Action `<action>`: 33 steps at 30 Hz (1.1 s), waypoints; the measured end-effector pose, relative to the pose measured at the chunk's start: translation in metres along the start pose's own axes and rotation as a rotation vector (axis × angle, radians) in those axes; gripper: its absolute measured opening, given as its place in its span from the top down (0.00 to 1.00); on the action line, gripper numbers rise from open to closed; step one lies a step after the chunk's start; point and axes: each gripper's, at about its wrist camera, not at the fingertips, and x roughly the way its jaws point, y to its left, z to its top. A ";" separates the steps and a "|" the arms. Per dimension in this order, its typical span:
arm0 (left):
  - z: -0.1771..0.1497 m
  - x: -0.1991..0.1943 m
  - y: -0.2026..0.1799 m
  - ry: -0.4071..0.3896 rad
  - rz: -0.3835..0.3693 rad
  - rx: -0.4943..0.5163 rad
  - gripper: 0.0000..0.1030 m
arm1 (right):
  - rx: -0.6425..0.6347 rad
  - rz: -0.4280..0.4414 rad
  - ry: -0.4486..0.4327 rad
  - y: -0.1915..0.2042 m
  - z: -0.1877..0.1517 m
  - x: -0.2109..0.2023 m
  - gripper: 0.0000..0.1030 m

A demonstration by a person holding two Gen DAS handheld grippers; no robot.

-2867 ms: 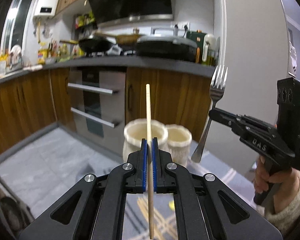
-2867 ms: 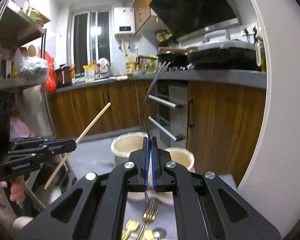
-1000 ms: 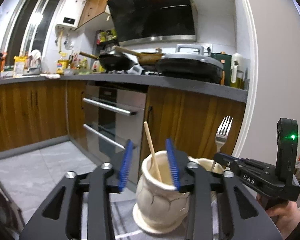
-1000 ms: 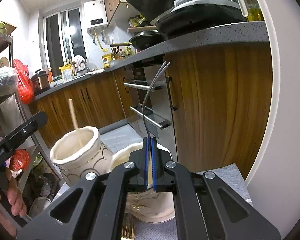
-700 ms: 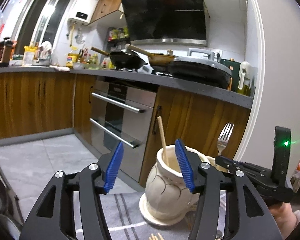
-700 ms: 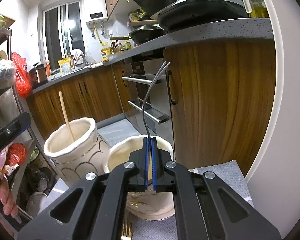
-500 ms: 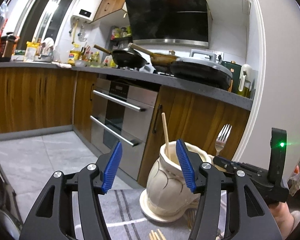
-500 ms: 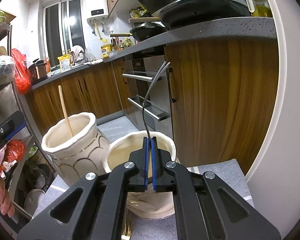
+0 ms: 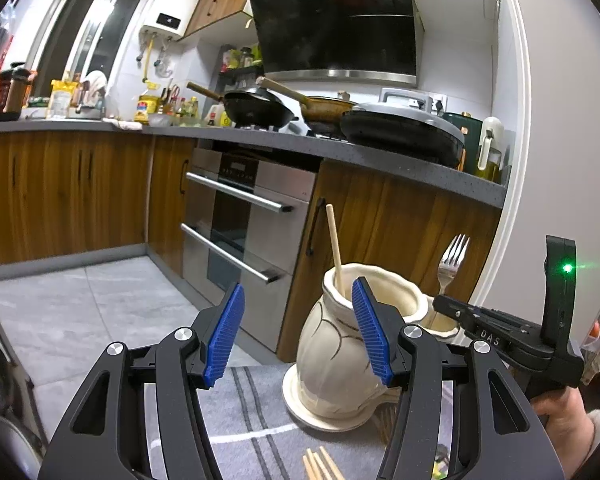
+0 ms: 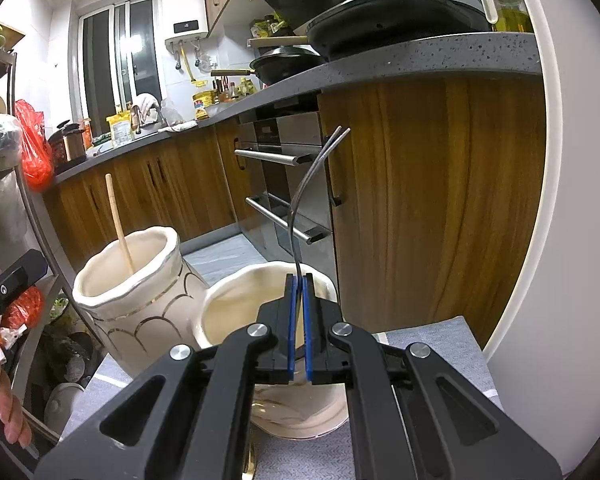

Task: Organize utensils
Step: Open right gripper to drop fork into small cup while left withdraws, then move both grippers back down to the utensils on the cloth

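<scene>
1 chopstick [image 9: 334,248] now stands in the taller jar [image 9: 352,344], freed from my left hand-held gripper [image 9: 298,332], which gapes wide and empty beside it. My right hand-held gripper [image 10: 298,300] stays clamped on the fork [image 10: 312,184] above the shorter jar [image 10: 236,308]; more chopsticks [image 9: 320,464] wait on the grey cloth [image 9: 252,412]

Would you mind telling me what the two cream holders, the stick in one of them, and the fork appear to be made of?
Taller holder and wider holder: probably glazed ceramic, with glossy cream surfaces, thick wavy rims and thin metallic-looking lines on the taller one. Stick: pale, matte, likely wood or bamboo, probably a chopstick. Fork: shiny silver, apparently steel, held in the right gripper.
</scene>
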 end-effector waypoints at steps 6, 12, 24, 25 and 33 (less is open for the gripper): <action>-0.004 -0.001 0.003 0.003 0.006 0.007 0.44 | 0.002 0.001 -0.001 0.000 0.000 -0.001 0.94; -0.007 -0.002 0.005 0.002 0.015 0.012 0.41 | -0.019 0.005 -0.030 0.005 -0.004 -0.013 0.57; -0.020 -0.017 0.009 0.021 0.035 0.034 0.32 | 0.028 -0.006 -0.056 -0.008 -0.004 -0.043 0.27; -0.022 -0.019 0.009 0.027 0.039 0.035 0.29 | 0.032 -0.005 -0.059 -0.009 -0.005 -0.047 0.24; -0.038 -0.039 0.011 0.096 0.073 0.033 0.14 | 0.020 -0.023 -0.089 -0.010 -0.028 -0.083 0.04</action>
